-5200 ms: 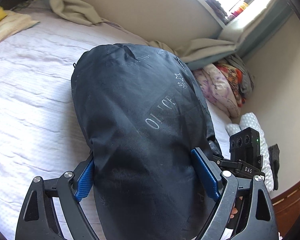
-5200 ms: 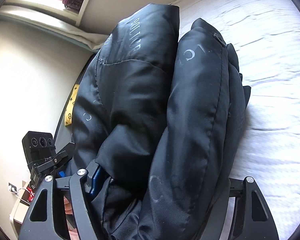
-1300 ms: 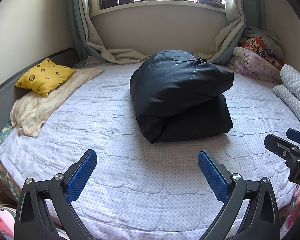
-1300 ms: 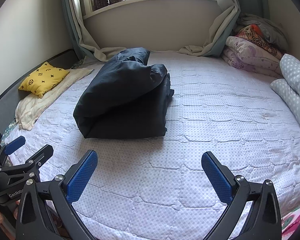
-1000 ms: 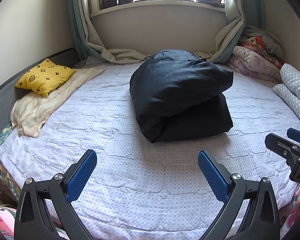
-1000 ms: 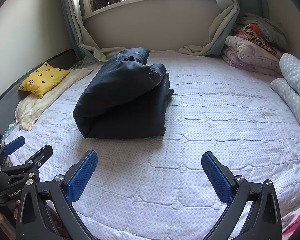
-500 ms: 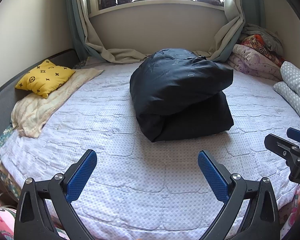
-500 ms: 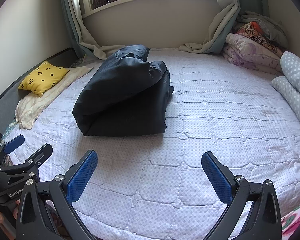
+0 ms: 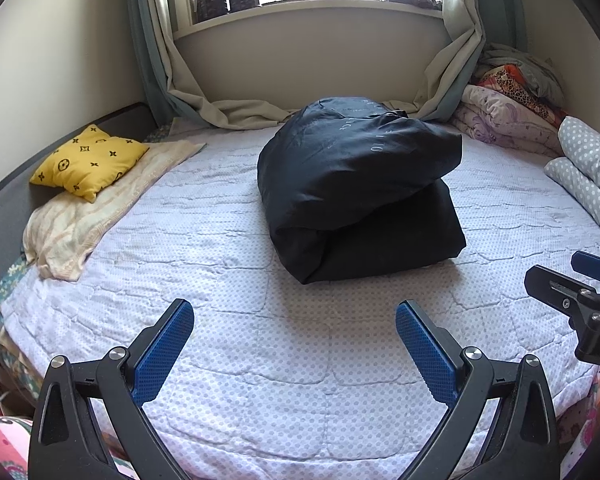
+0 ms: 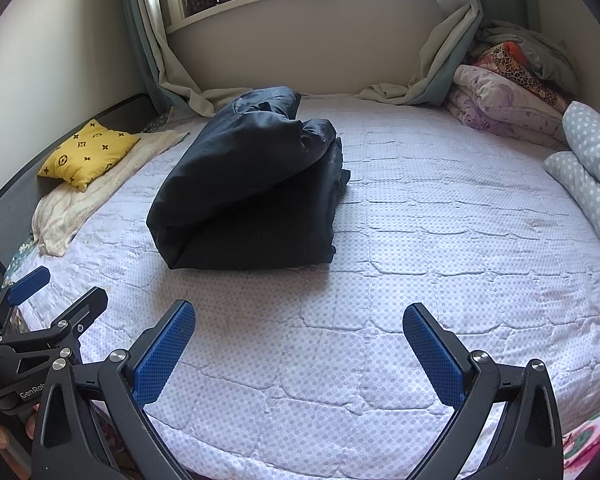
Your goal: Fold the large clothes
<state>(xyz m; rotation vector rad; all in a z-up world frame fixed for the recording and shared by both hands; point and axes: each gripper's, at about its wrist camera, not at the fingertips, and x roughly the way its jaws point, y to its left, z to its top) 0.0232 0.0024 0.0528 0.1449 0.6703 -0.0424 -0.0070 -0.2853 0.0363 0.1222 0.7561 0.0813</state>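
Note:
A black padded jacket [image 9: 360, 188] lies folded in a thick bundle on the white quilted bed [image 9: 292, 344]; it also shows in the right wrist view [image 10: 252, 188]. My left gripper [image 9: 294, 340] is open and empty, held back near the bed's front edge, well short of the jacket. My right gripper [image 10: 298, 344] is open and empty too, also back from the jacket. The right gripper shows at the right edge of the left wrist view [image 9: 572, 292], and the left gripper at the left edge of the right wrist view [image 10: 52, 312].
A yellow pillow [image 9: 88, 162] lies on a cream blanket [image 9: 84, 216] at the left. Folded quilts [image 9: 508, 116] and dotted bedding [image 9: 592, 168] are piled at the right. Curtains [image 9: 228, 112] drape onto the bed under the window sill.
About five seconds ago both grippers were at the jacket, their jaws round it. They have let go and drawn back to the bed's front edge. Over the last second almost nothing moves.

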